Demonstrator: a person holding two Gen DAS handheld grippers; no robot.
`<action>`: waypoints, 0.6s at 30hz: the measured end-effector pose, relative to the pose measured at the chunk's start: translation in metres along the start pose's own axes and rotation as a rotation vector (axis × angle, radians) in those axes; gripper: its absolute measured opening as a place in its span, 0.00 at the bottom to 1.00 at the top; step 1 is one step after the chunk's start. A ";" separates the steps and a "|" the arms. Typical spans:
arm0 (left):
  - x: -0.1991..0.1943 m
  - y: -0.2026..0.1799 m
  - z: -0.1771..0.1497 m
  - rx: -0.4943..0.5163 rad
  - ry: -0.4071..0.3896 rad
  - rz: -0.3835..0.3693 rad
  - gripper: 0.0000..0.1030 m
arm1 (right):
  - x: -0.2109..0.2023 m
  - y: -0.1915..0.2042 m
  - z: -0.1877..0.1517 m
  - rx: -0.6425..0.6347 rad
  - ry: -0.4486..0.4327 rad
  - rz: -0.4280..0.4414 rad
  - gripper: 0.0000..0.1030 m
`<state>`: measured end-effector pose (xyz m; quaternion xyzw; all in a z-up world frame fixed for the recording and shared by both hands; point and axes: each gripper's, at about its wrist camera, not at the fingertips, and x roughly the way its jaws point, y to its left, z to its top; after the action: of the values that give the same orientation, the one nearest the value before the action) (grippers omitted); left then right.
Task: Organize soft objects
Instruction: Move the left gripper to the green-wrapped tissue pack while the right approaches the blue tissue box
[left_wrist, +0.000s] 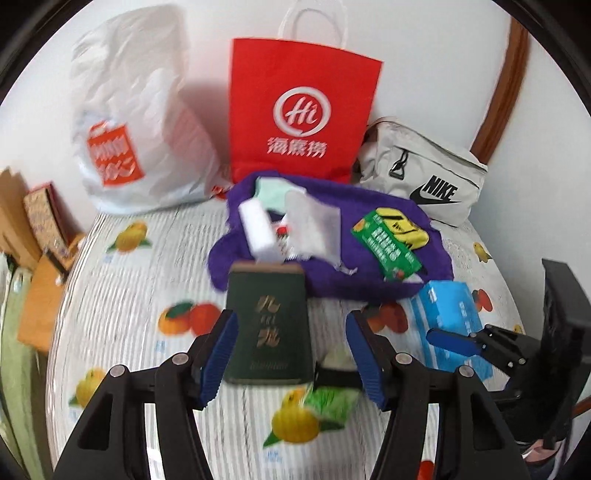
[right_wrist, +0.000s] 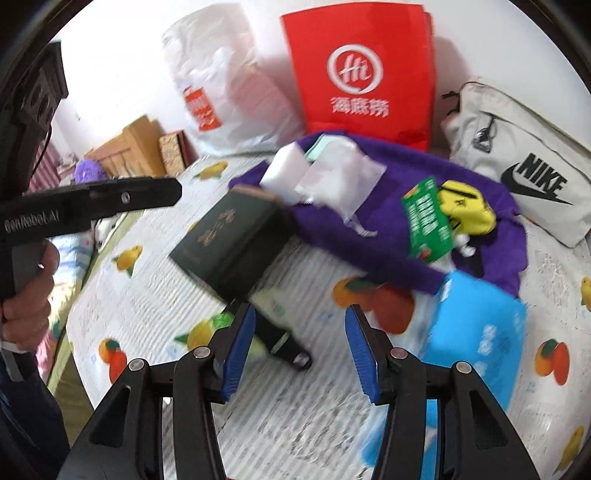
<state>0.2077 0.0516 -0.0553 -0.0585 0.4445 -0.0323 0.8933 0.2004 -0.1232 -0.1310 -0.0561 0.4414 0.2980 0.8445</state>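
A purple fuzzy cloth lies on the fruit-print table. On it are a white block, clear plastic wrappers, a green packet and a yellow soft toy. A dark green box stands in front of the cloth. My left gripper is open, with the box just beyond its left finger. My right gripper is open and empty over the table, near a blue tissue pack.
A red paper bag, a white plastic bag and a grey Nike pouch stand at the back against the wall. A green wrapper lies near the front. Cardboard boxes sit left.
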 end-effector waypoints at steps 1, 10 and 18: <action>-0.001 0.004 -0.006 -0.014 0.007 0.002 0.59 | 0.003 0.004 -0.003 -0.008 0.003 0.000 0.49; -0.005 0.038 -0.054 -0.076 0.063 0.060 0.59 | 0.037 0.030 -0.014 -0.109 0.017 -0.047 0.53; 0.002 0.052 -0.077 -0.104 0.107 0.067 0.59 | 0.070 0.030 -0.014 -0.132 0.058 -0.057 0.61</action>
<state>0.1471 0.0975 -0.1098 -0.0880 0.4944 0.0177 0.8646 0.2043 -0.0715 -0.1887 -0.1330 0.4430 0.3004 0.8341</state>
